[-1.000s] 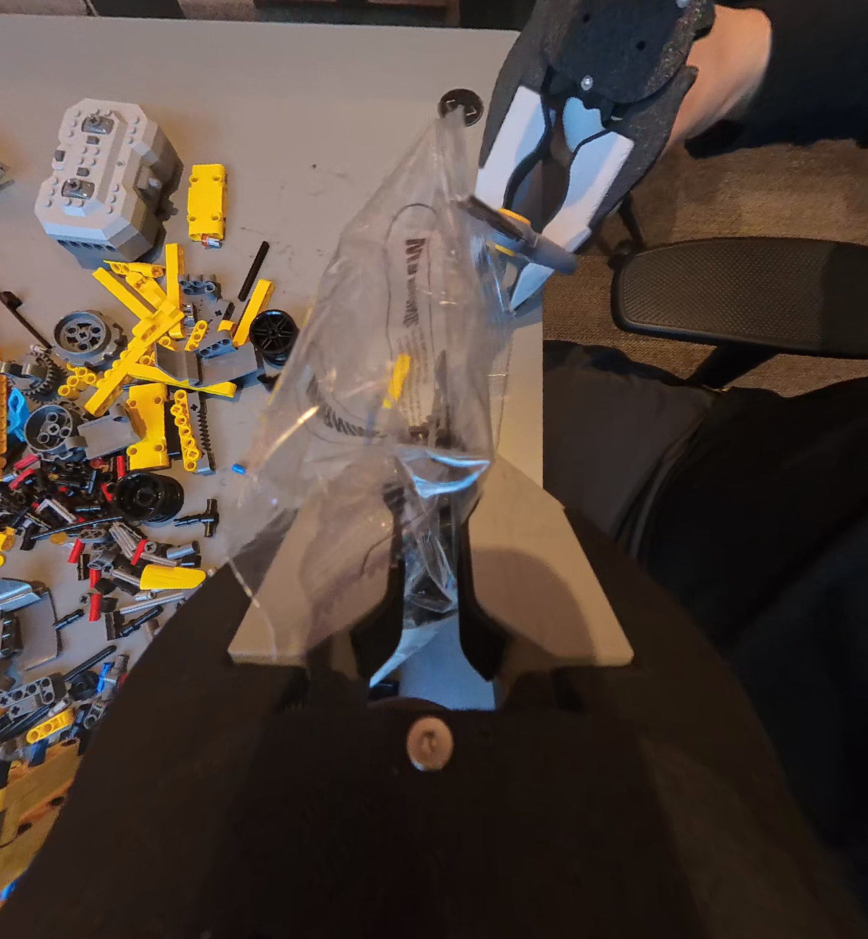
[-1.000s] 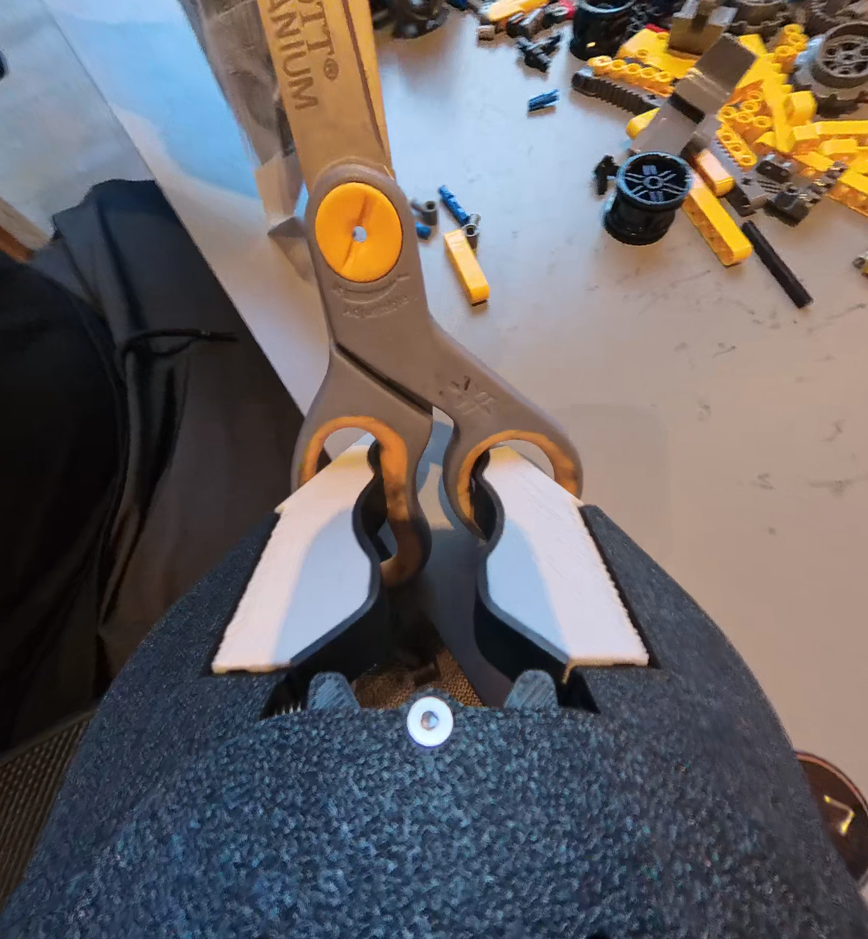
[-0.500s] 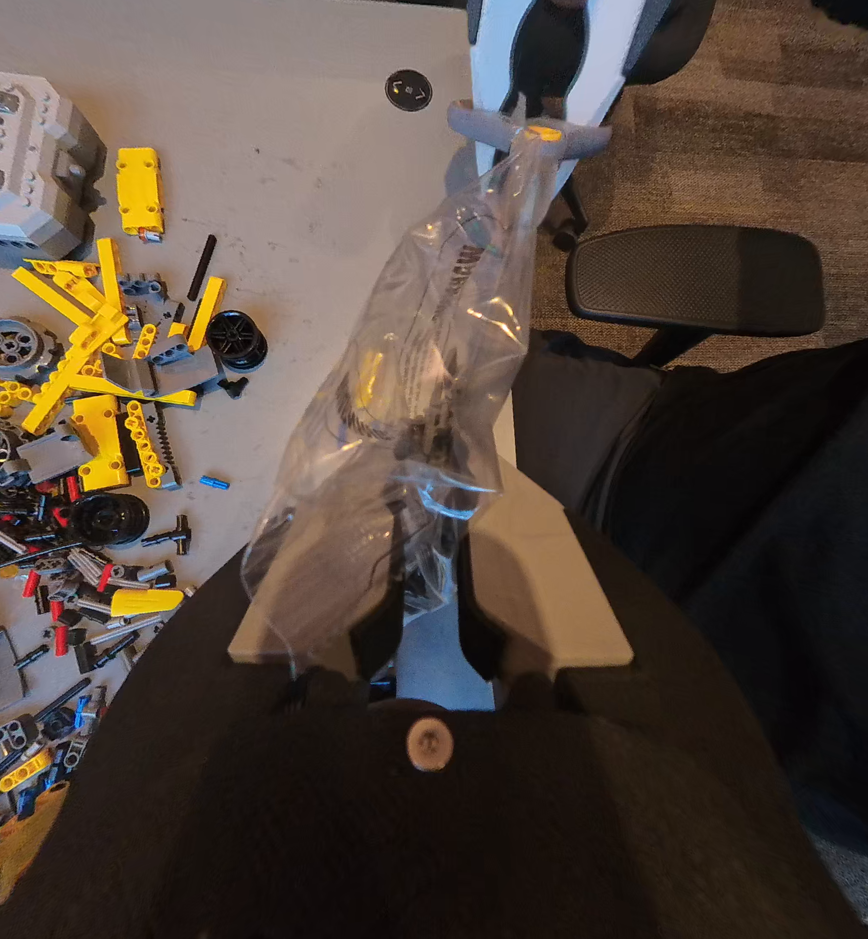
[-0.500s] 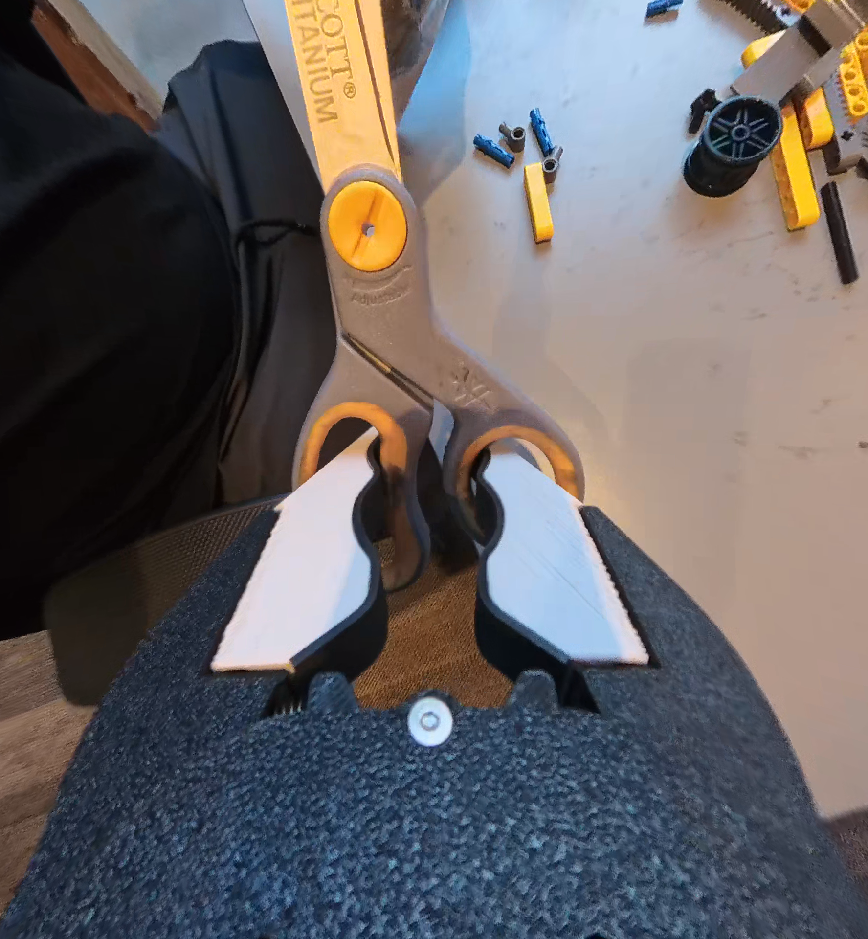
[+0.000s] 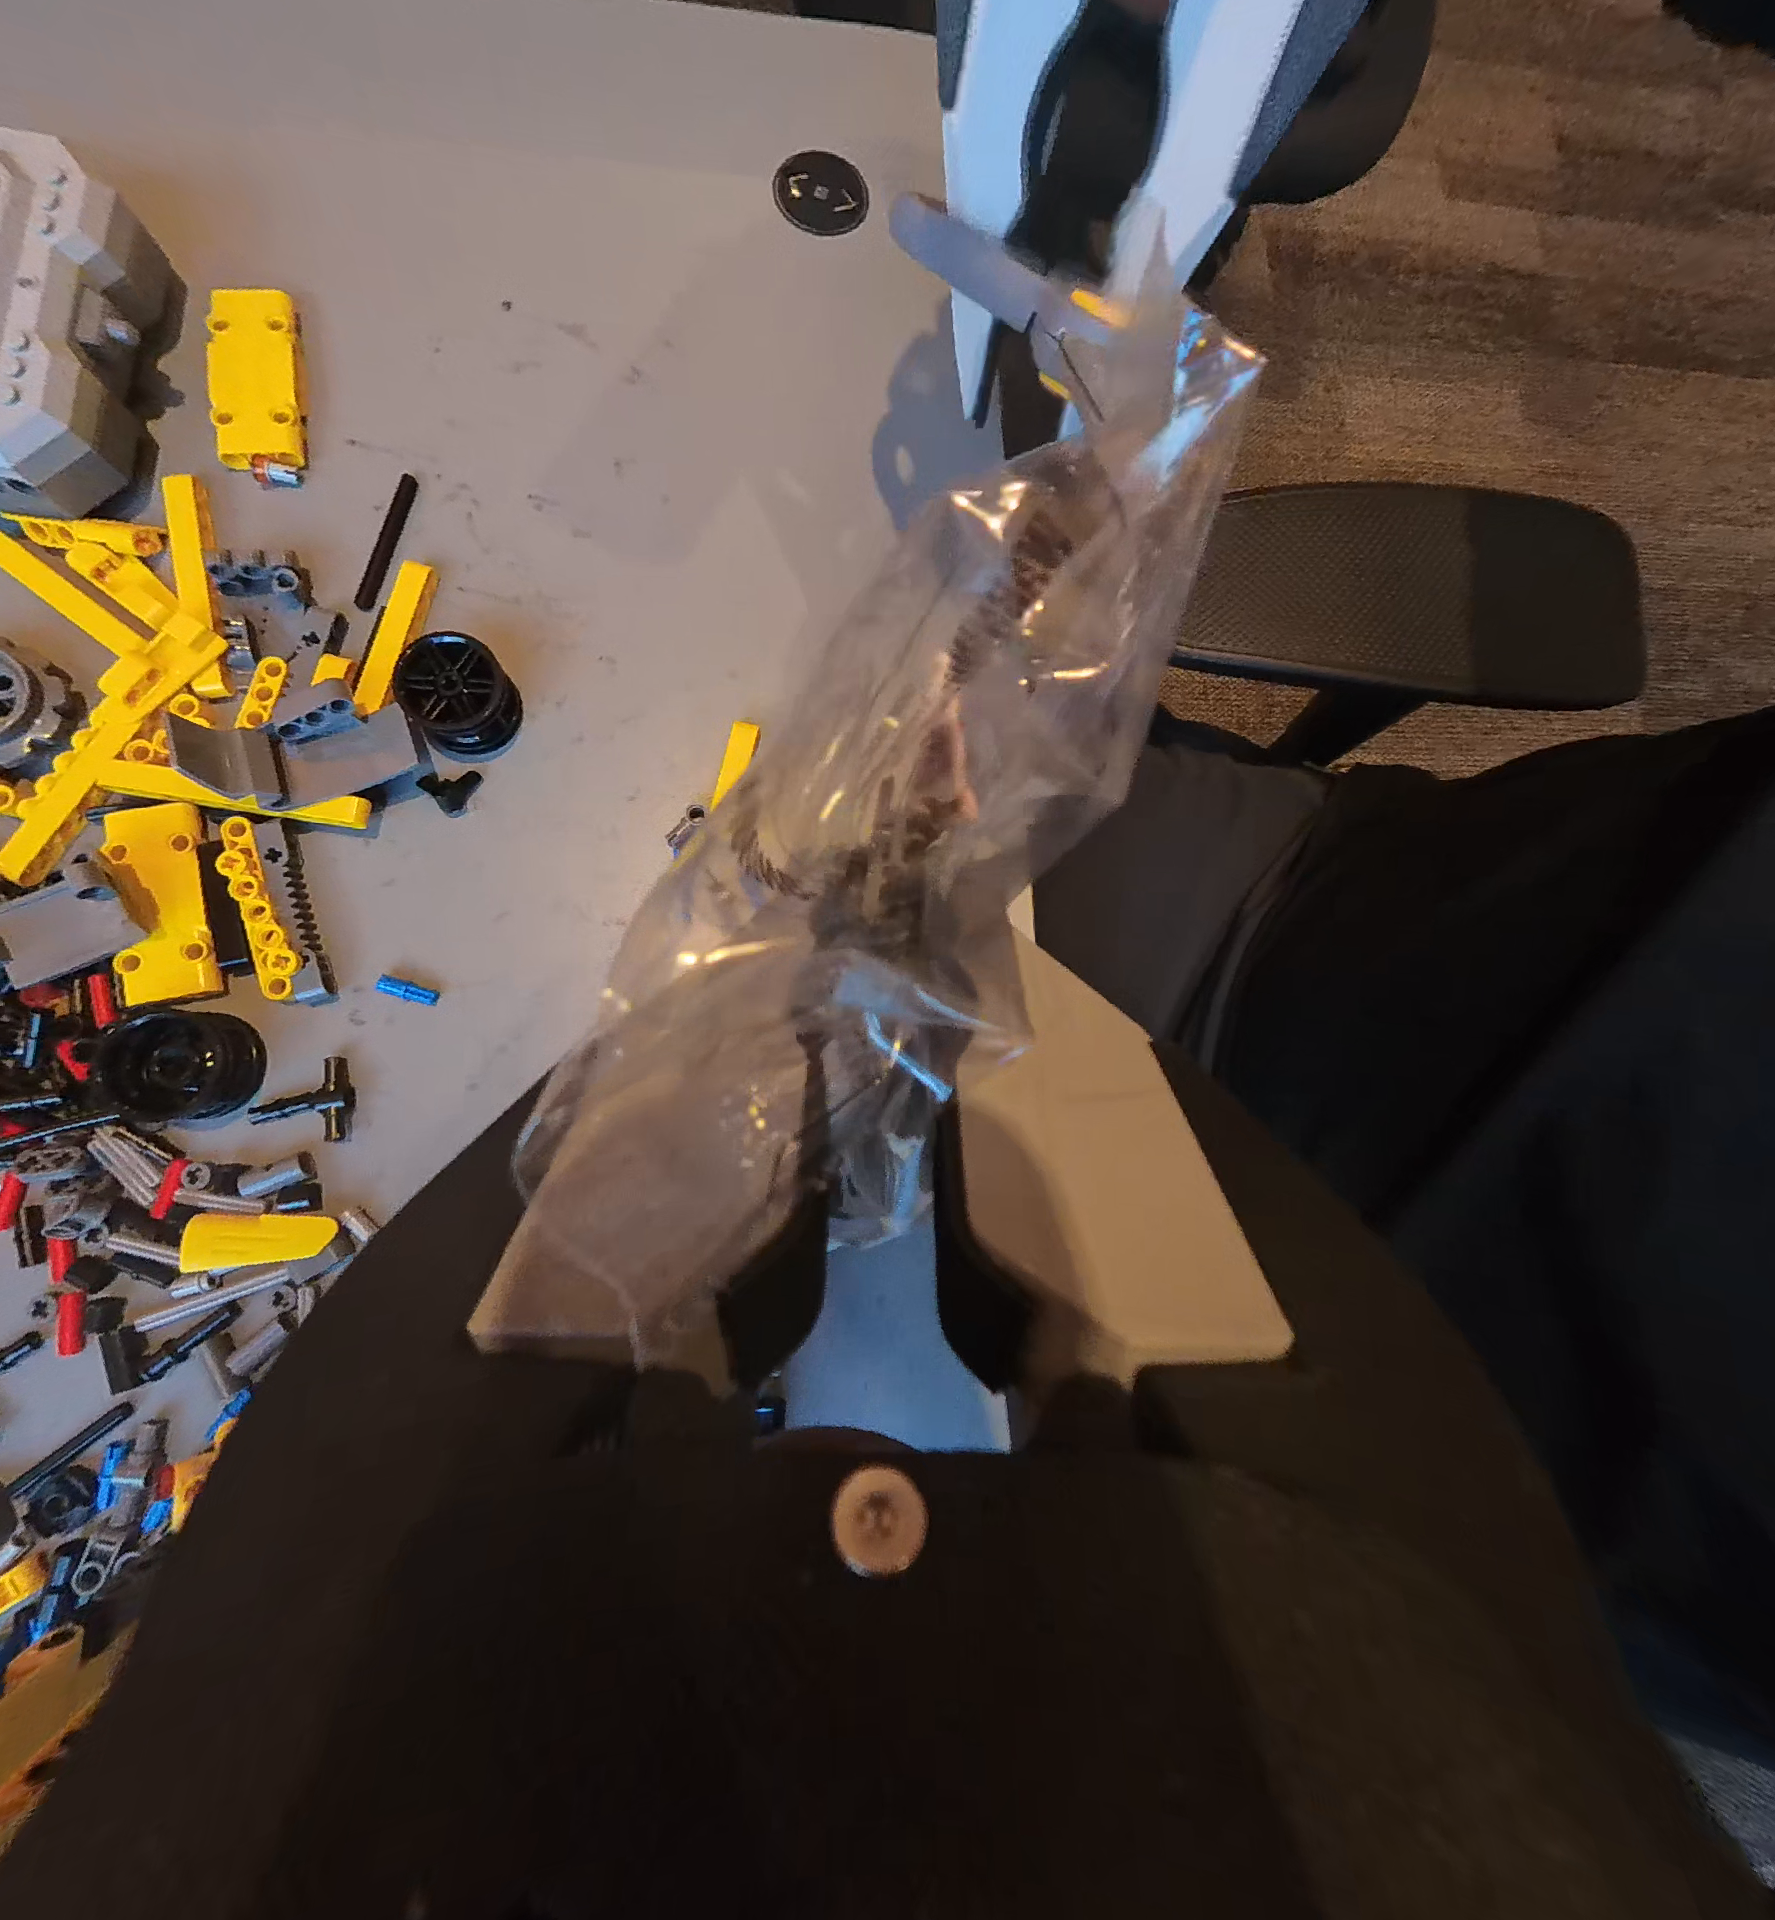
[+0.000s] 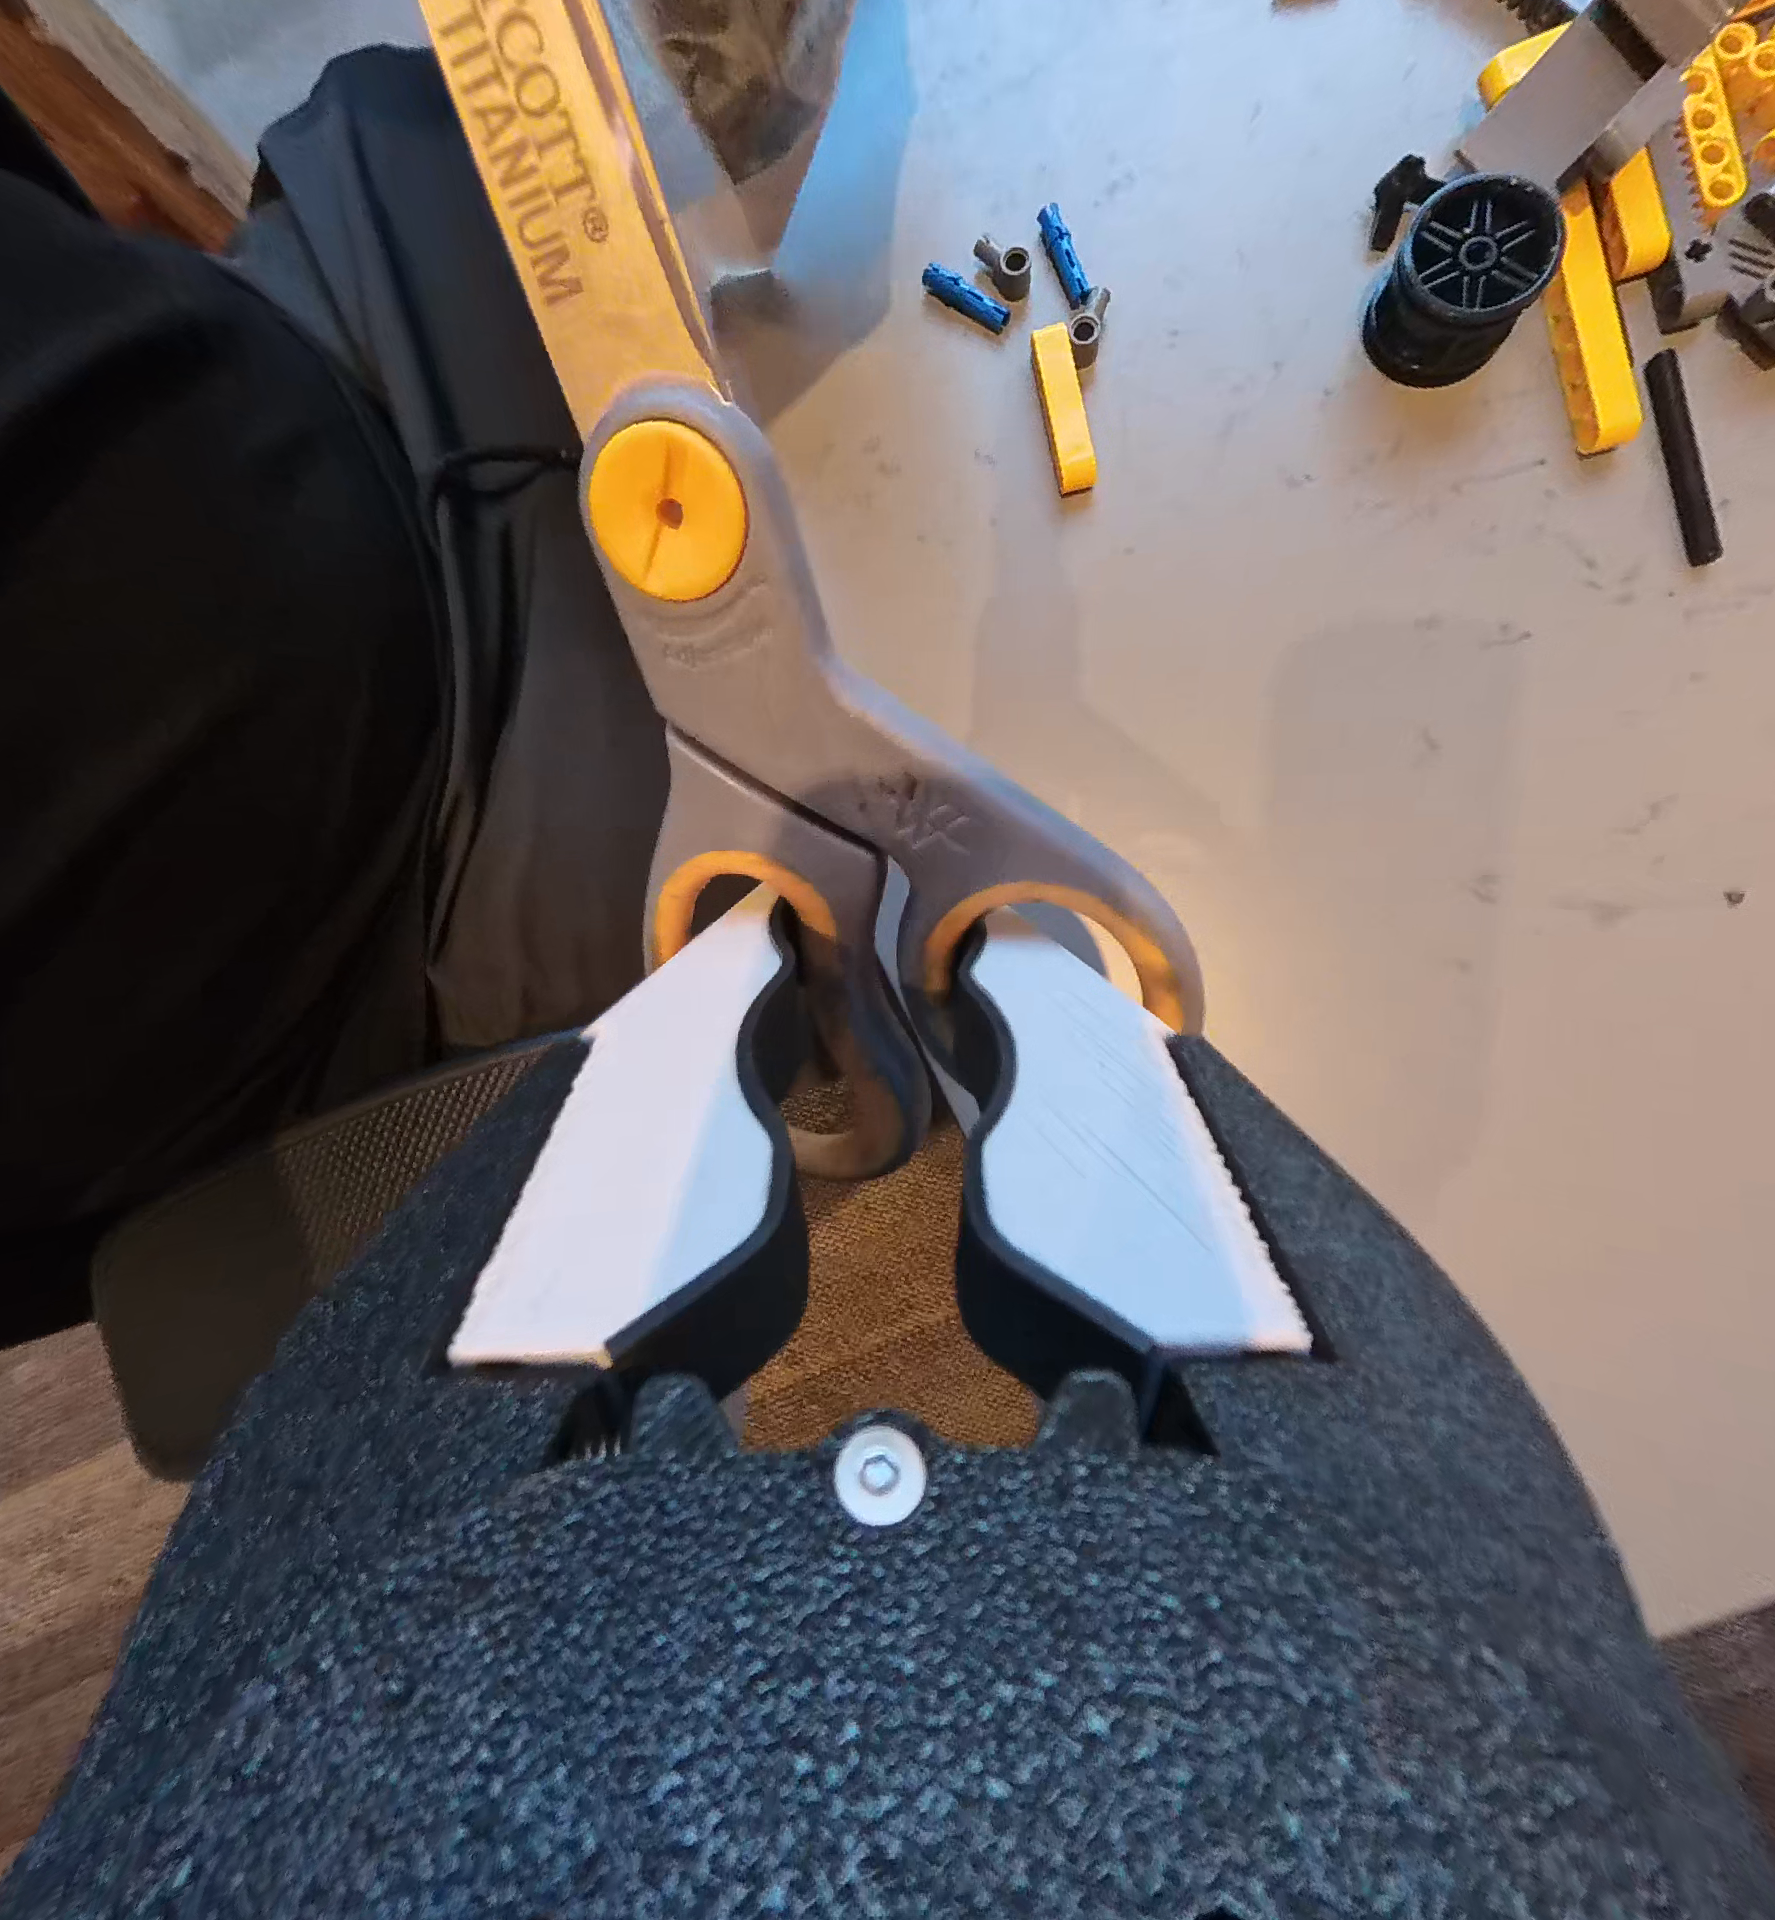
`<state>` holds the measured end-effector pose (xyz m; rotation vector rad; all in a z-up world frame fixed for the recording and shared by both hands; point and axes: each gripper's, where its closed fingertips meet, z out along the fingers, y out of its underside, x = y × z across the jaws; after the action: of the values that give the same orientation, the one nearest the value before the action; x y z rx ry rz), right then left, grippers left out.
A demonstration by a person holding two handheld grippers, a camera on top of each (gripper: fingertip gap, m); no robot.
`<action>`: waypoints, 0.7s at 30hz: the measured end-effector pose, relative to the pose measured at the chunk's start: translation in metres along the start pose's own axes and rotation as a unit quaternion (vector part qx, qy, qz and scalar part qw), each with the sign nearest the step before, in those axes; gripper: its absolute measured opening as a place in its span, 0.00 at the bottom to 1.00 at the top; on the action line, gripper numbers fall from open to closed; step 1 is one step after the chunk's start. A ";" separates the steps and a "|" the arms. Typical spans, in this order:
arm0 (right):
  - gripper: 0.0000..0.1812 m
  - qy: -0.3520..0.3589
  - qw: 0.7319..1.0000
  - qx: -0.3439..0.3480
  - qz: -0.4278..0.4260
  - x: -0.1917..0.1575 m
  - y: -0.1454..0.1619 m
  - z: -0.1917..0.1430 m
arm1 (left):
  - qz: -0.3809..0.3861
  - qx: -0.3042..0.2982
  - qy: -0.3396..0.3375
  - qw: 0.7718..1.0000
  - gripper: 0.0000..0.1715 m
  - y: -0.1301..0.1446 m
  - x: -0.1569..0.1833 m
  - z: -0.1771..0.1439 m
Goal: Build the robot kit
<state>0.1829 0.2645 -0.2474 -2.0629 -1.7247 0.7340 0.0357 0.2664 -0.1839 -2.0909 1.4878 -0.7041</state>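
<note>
My left gripper [image 5: 883, 1039] is shut on the lower end of a clear plastic bag [image 5: 966, 727] with small dark parts inside. It holds the bag up over the table's right edge. The bag's top reaches the grey and orange scissors [image 5: 966, 260] carried by my right gripper [image 5: 1091, 260]. In the right wrist view, my right gripper [image 6: 872, 935] has one finger through each handle loop of the scissors [image 6: 758, 675]. The handles are together and the blades closed. The blades point up past the bag [image 6: 758, 83], and their tips are out of frame.
A pile of yellow, grey and black building parts [image 5: 135, 779] covers the left of the grey table [image 5: 602, 364], with a large grey block [image 5: 10, 343] behind. A yellow beam [image 6: 1065, 416], blue pins [image 6: 966, 296] and a black wheel [image 6: 1465, 275] lie near the edge. A chair armrest [image 5: 1402, 592] and a person's dark-clothed legs [image 5: 1485, 1039] are to the right. Left tips to right tips: about 15 centimetres. From either gripper's tips it is about 15 centimetres to the black wheel [image 6: 1465, 275]. My left wrist view [image 5: 469, 670] looks at it from another angle.
The bag has tilted to the right, and its top now hangs past the table edge. The right gripper and scissors moved back off the table edge, staying at the bag's top.
</note>
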 end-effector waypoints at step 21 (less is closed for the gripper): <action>0.12 -0.066 0.990 0.030 0.118 -0.010 0.024 0.004 | -0.052 0.027 -0.020 0.998 0.06 0.000 -0.017 -0.006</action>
<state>0.1982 0.2494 -0.2626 -2.2456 -1.5173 1.0014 0.0272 0.2824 -0.1818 -2.1411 1.3324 -0.7281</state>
